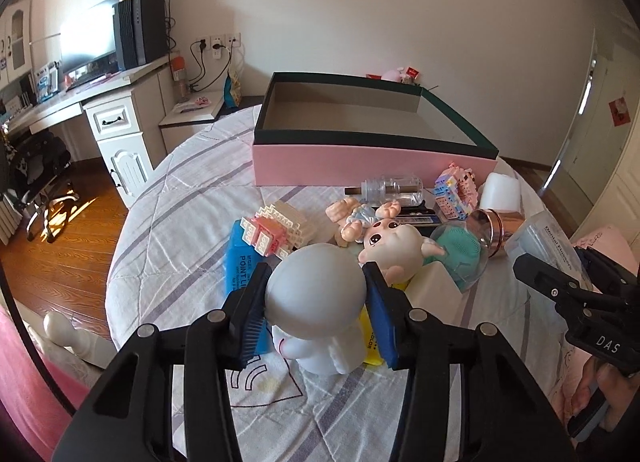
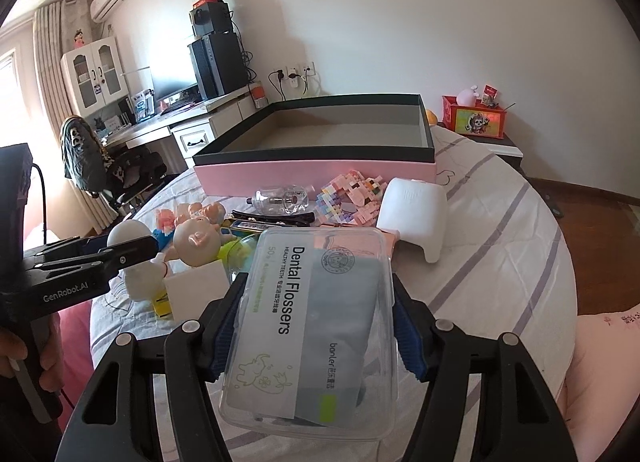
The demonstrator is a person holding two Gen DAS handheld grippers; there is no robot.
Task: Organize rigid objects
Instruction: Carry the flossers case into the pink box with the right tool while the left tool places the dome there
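My left gripper (image 1: 316, 282) is shut on the round grey head of a white figurine (image 1: 316, 286) that stands on the bed cover; it also shows in the right wrist view (image 2: 128, 236). My right gripper (image 2: 316, 318) is shut on a clear plastic box of dental flossers (image 2: 312, 322), held above the bed; that box shows at the right of the left wrist view (image 1: 548, 238). An open pink box with a dark green rim (image 1: 372, 161) (image 2: 320, 175) lies behind the pile, empty inside.
The pile holds a pig-faced doll (image 1: 396, 242), brick models (image 1: 276, 229) (image 1: 456, 189), a clear bottle (image 1: 392, 187), a blue box (image 1: 240, 266), a teal brush in a clear dome (image 1: 460, 250), a white lamp-like object (image 2: 416, 213). A desk (image 1: 80, 101) stands left.
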